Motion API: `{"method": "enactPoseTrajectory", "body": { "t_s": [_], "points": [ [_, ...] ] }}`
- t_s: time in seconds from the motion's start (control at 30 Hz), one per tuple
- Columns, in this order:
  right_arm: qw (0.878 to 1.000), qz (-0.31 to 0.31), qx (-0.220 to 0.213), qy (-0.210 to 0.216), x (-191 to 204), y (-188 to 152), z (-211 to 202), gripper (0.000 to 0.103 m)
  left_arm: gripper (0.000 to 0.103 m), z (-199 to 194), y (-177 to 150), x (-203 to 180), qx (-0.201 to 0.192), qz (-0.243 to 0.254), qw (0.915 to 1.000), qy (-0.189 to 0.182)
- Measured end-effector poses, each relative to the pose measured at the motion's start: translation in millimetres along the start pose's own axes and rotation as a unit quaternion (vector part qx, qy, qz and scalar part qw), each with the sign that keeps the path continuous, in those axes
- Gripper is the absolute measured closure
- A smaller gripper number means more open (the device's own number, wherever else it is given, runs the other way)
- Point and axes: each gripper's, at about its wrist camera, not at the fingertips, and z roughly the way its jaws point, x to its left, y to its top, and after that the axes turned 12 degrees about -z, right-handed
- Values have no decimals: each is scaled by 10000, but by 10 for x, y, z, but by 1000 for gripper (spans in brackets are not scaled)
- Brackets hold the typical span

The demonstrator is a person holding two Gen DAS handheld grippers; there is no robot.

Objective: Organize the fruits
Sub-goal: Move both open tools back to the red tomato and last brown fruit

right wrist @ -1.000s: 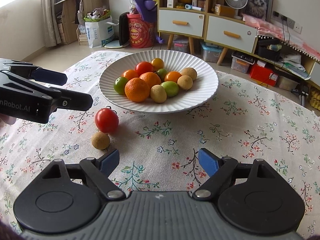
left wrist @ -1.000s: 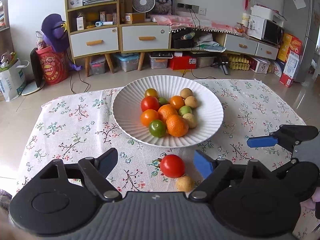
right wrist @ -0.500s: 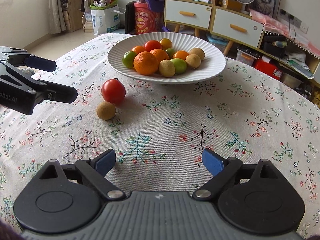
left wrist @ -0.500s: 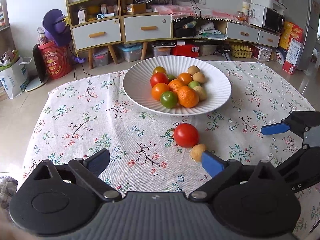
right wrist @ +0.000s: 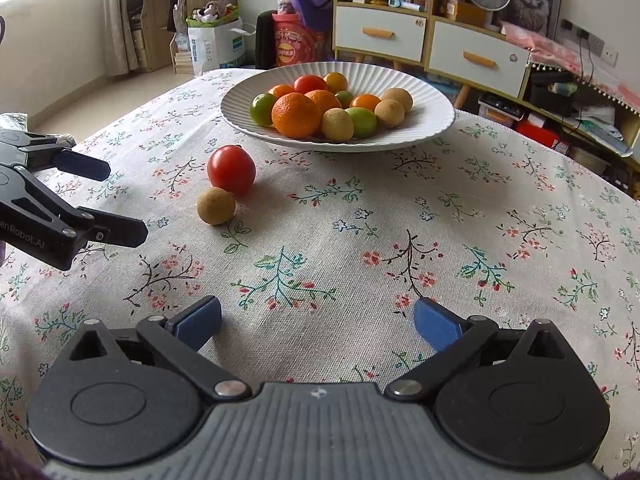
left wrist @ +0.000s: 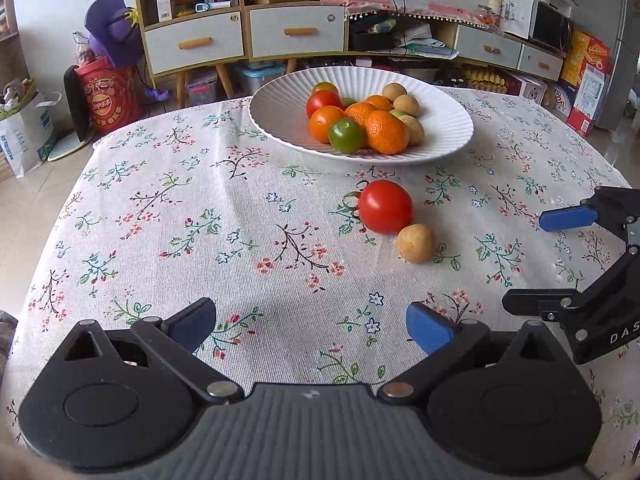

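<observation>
Floral tablecloth (left wrist: pixel 168 216) with fruit on a table in a cluttered living room

Nearest, left gripper (left wrist: pixel 310 322) and right gripper (right wrist: pixel 316 320) are both opening, nothing between them; beyond lie a red tomato (left wrist: pixel 385 207) touching a small tan fruit (left wrist: pixel 415 243), then the white plate (left wrist: pixel 448 124) of fruit

Left tool (left wrist: pixel 308 322), right tool (right wrist: pixel 316 318): black linkages, blue pads, silver rivets, grey ribbed body.

A red tomato (left wrist: pixel 385 206) and a small tan fruit (left wrist: pixel 415 242) lie touching on the cloth, ahead of both claws; beyond, a white plate (left wrist: pixel 280 108) heaped with fruit.
</observation>
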Motion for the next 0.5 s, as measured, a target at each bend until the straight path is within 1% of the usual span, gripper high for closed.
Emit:
{"method": "enactPoseTrajectory", "body": {
  "t_s": [0.1, 0.23, 0.4, 0.5],
  "points": [
    [10000, -28, -85, 29, -13, 0, 12, 1, 6, 52, -46, -29, 48, 78, 10000, 7],
    [9999, -37, -125, 34, -17, 5, 20, 1, 6, 68, -68, -28, -119, 45, 9999, -94],
    [9998, -98, -183, 35, -19, 15, 34, 1, 6, 90, -78, -74, -324, 142, 9992, -178],
    [9998, -103, -168, 18, -33, 32, 41, 1, 6, 119, -53, -124, -341, 128, 9991, -202]
  ]
}}
